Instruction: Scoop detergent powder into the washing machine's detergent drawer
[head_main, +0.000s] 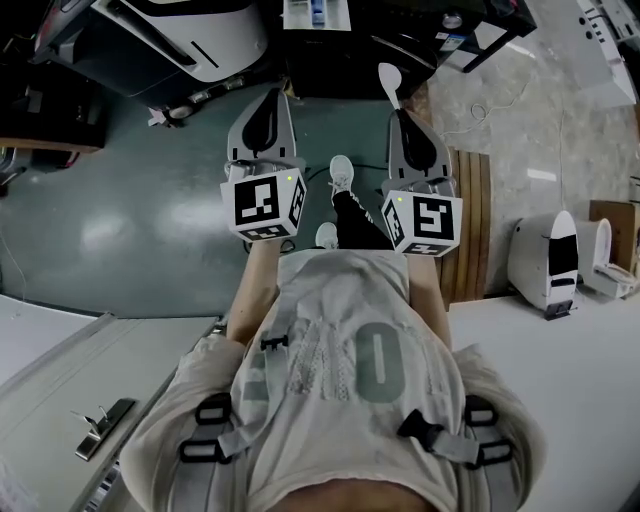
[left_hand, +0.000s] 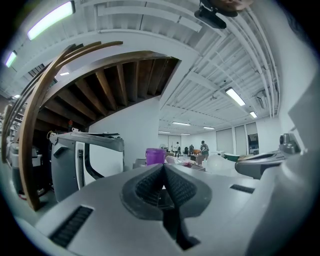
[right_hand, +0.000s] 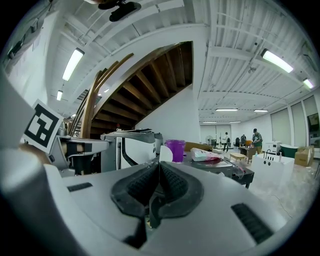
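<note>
Shows both tools carried forward, well apart from the washing machine (head_main: 190, 40). Keeps nothing in left gripper (left_hand: 163, 167), jaws pressed together, presumably free for the drawer. Pinches white scoop (head_main: 390, 82) by its handle in right gripper (right_hand: 159, 165), bowl forward for dipping. Purple tub (right_hand: 175, 149) ahead, likely the powder; drawer not in view.

A smooth dark teal floor (head_main: 110, 220) fills the left of the head view. Pale marbled stone flooring (head_main: 520, 110) takes the upper right, and a strip of brown wooden slats (head_main: 470, 220) runs right of centre. In the right gripper view, a dark-beamed wooden stair underside (right_hand: 150, 85) arches across the upper left. Above it is a white ribbed ceiling (right_hand: 235, 35) with long lit strip lamps (right_hand: 276, 60), and a plain white wall (right_hand: 180, 122) stands mid-frame.
</note>
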